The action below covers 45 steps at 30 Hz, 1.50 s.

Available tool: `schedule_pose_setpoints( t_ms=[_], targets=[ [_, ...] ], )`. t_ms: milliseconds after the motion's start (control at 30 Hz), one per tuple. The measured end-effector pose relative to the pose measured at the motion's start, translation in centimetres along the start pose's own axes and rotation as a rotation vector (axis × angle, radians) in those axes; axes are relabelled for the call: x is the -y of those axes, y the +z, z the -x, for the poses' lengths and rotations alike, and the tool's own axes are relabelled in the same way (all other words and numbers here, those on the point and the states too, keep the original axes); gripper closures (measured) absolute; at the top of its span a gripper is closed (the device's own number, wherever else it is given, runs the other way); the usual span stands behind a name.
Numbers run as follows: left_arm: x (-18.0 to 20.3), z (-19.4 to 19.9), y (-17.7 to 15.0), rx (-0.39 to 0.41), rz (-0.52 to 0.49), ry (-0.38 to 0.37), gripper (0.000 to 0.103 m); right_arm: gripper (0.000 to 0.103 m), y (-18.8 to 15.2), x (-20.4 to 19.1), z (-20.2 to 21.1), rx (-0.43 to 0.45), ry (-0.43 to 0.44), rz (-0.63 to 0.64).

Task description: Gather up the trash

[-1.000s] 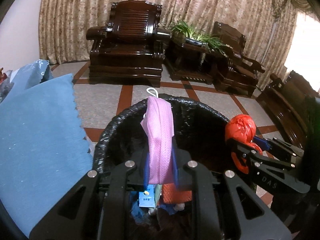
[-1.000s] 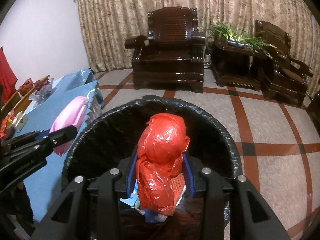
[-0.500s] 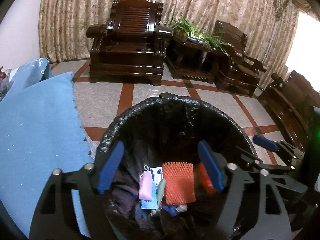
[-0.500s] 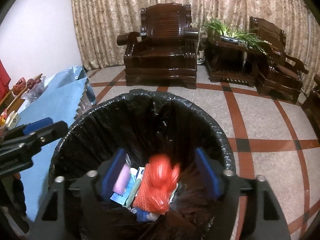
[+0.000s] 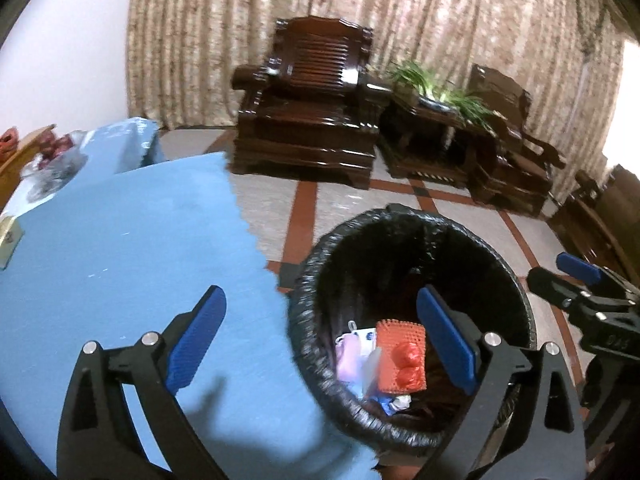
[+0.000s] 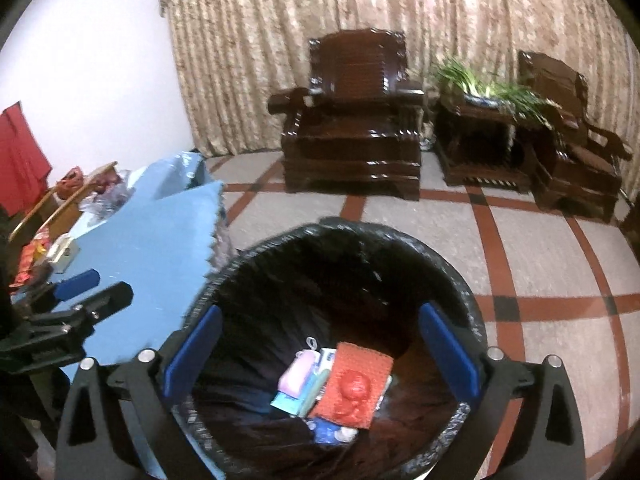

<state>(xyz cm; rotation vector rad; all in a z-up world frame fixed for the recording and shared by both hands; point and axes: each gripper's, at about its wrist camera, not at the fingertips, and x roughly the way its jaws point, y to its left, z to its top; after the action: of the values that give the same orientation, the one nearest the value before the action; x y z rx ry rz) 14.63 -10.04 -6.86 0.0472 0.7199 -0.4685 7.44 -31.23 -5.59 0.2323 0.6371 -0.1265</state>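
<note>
A bin lined with a black bag [image 5: 516, 300] [image 6: 460, 280] stands on the floor beside the blue-covered table [image 5: 100, 264] [image 6: 160, 232]. Inside it lie a pink mask [image 5: 347, 358] [image 6: 295, 376], a red plastic bag [image 5: 409, 366] [image 6: 354, 394] on an orange net sleeve [image 5: 400, 334] [image 6: 364, 364], and other scraps. My left gripper [image 5: 320, 340] is open and empty, over the table edge and the bin's left rim. My right gripper [image 6: 320, 352] is open and empty above the bin. Each gripper shows in the other's view: the right one [image 5: 576, 280], the left one [image 6: 84, 288].
Dark wooden armchairs [image 5: 316, 104] [image 6: 356, 120] and a side table with a plant [image 5: 436, 96] [image 6: 488, 92] stand against the curtain. Boxes and bags [image 6: 60, 248] lie at the table's far left. Tiled floor [image 6: 540, 264] lies to the right of the bin.
Both grippers opened and dropped the pink mask and the red bag into the bin. Since then the left gripper has swung left over the table; the right has stayed above the bin.
</note>
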Motion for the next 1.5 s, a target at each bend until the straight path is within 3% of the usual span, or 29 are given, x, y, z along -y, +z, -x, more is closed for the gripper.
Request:
schedule_pose_setpoints(
  t_ms=[333, 567, 1500],
  targets=[
    [-1.5, 6.6, -0.5, 0.058, 0.025, 0.105, 0.009, 0.006, 0.6, -4.0, 3.9, 0.039, 0.081, 0.058],
    [-1.5, 9.7, -0.3, 0.102, 0.031, 0.108, 0.009, 0.006, 0.7, -5.7, 5.7, 0.062, 0.108, 0.090],
    [-0.1, 12.0, -0.7, 0.160, 0.022, 0.093, 0.009, 0.006, 0.8, -6.2, 7.3, 0.088, 0.104, 0.103]
  ],
)
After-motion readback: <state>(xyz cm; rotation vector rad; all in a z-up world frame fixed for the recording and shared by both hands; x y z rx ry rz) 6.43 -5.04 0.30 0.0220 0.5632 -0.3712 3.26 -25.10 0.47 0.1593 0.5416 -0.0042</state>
